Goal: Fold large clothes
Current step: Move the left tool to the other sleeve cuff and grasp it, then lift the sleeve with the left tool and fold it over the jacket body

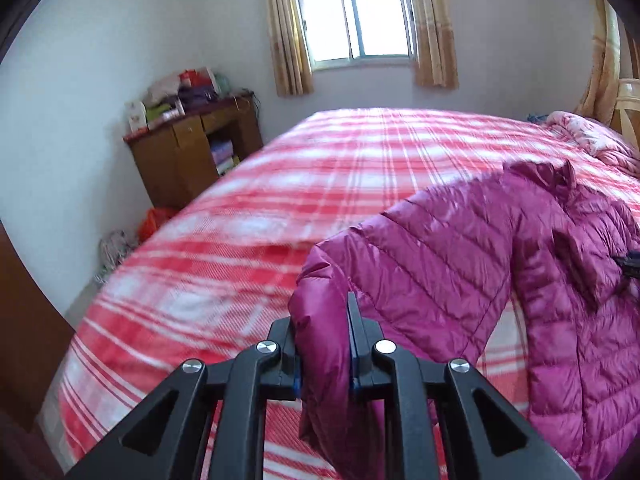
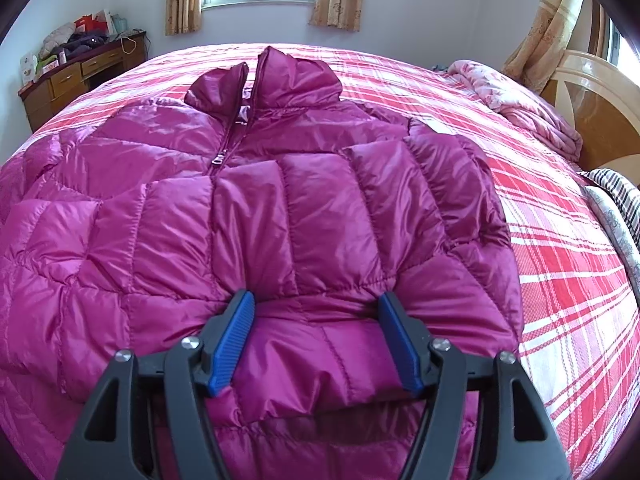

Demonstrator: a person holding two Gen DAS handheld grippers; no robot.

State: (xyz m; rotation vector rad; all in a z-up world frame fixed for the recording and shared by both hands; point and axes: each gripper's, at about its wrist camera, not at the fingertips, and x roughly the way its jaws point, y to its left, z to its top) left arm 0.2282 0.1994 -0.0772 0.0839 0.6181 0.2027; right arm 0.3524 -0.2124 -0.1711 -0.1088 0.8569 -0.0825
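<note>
A magenta quilted down jacket (image 2: 256, 184) lies front up on the red-and-white plaid bed (image 2: 560, 280), collar toward the window. Its right sleeve is folded across the chest. My right gripper (image 2: 316, 300) is open, its blue-padded fingers (image 2: 236, 332) on either side of that sleeve's cuff end, resting on the jacket. My left gripper (image 1: 322, 312) is shut on the other sleeve's cuff (image 1: 320, 320) and holds it lifted above the bed, the sleeve (image 1: 420, 248) arching back to the jacket body at the right.
A wooden desk (image 1: 188, 152) piled with items stands against the far-left wall. A pink floral quilt (image 2: 520, 96) is bunched near the headboard (image 2: 592, 108). Striped fabric (image 2: 624, 196) lies at the bed's right edge. A curtained window (image 1: 352, 20) is opposite.
</note>
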